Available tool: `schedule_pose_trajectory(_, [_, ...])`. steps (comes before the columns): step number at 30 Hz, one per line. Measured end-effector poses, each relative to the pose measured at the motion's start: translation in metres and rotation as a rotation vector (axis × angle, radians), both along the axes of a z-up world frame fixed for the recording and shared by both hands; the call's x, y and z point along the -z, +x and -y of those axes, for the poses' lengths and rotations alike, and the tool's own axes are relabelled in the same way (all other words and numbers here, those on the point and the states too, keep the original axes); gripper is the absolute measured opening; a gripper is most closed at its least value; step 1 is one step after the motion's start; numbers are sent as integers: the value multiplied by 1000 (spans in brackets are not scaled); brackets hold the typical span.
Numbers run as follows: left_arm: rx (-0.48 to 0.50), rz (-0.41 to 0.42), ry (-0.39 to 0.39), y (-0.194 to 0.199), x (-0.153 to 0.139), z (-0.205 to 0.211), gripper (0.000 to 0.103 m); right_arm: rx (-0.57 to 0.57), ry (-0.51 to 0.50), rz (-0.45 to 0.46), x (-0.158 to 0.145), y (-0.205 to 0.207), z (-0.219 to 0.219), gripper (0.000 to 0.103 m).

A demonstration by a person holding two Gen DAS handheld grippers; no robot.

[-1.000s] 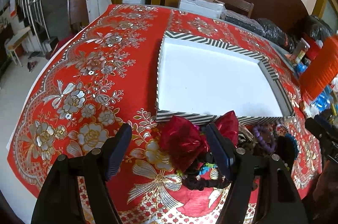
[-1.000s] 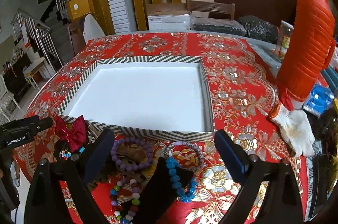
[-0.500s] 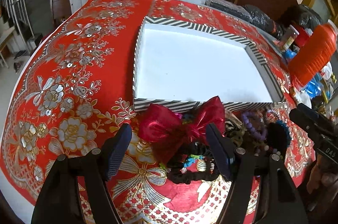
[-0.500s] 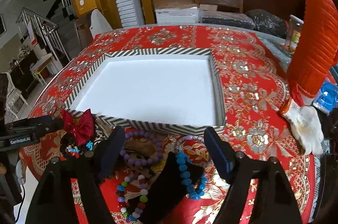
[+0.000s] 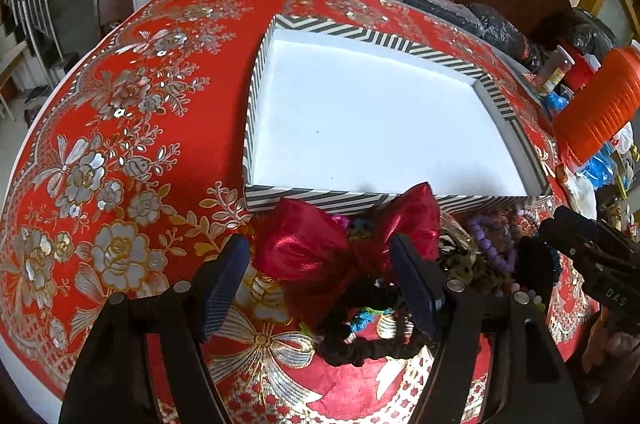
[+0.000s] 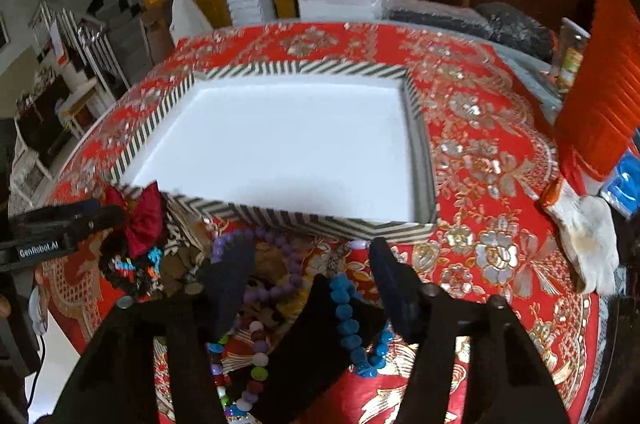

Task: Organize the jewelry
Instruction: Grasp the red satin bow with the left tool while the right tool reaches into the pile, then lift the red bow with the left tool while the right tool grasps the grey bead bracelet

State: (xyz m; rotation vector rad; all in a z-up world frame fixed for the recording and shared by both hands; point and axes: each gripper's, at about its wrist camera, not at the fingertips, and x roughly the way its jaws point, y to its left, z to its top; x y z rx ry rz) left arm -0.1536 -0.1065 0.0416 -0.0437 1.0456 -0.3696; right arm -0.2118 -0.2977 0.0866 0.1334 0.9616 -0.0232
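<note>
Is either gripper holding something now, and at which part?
Nothing is held. The left gripper stands open around the red bow. The right gripper has just been closing around the blue bracelet, untouched.

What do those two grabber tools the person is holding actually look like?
Both are black plastic. The left gripper and right gripper each have two angular black fingers tipped with dark blue ribbed pads and small silver pins. White lettering on the left one's side reads "GenRobot.AI"; a thin black cable hangs below it.
</note>
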Motion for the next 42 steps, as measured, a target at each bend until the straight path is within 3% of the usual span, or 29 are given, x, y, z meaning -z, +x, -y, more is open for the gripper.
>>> schedule_pose_trajectory(3, [9,-7,6,3,5,1,61,-35,-23,-49,10,11,-4,57])
schedule_pose_trajectory(6, [22,-18,3,7,8,3,50,-64,-37,-107,23,23,-8,56])
schedule_pose_trajectory(10, [38,-15,-13,11,9,6,22,-99,-74,-155,38,34,-16,53])
schedule_pose_trajectory(12, [57,-14,-17,11,8,9,16,-106,-105,-142,41,36,-18,51])
schedule_pose_trajectory(14, [66,-12,-21,11,7,10,5,-109,-122,-132,40,37,-19,42])
schedule_pose_trajectory(15, [61,-7,-22,9,6,11,0,-107,-131,-122,40,37,-19,30])
schedule_pose_trajectory(16, [60,-2,-30,8,3,9,0,-107,-127,-111,40,36,-18,18])
schedule_pose_trajectory(20, [71,17,-65,2,-9,3,0,-105,-49,-85,36,32,-7,3])
schedule_pose_trajectory(27, [56,47,-97,-2,-28,-7,0,-113,-25,-73,25,25,-4,4])
schedule_pose_trajectory(30, [57,68,-106,-4,-38,-8,0,-117,-49,-106,29,31,-7,27])
schedule_pose_trajectory(31, [55,73,-111,-3,-41,-8,0,-123,-50,-112,32,32,-8,28])
schedule_pose_trajectory(36, [47,85,-113,-1,-47,-7,0,-147,-124,-140,46,37,-19,29])
schedule_pose_trajectory(38, [46,84,-115,-1,-47,-6,0,-141,-116,-119,46,35,-18,18])
schedule_pose_trajectory(42, [50,94,-110,-2,-50,-3,0,-130,-18,-71,33,26,-8,15])
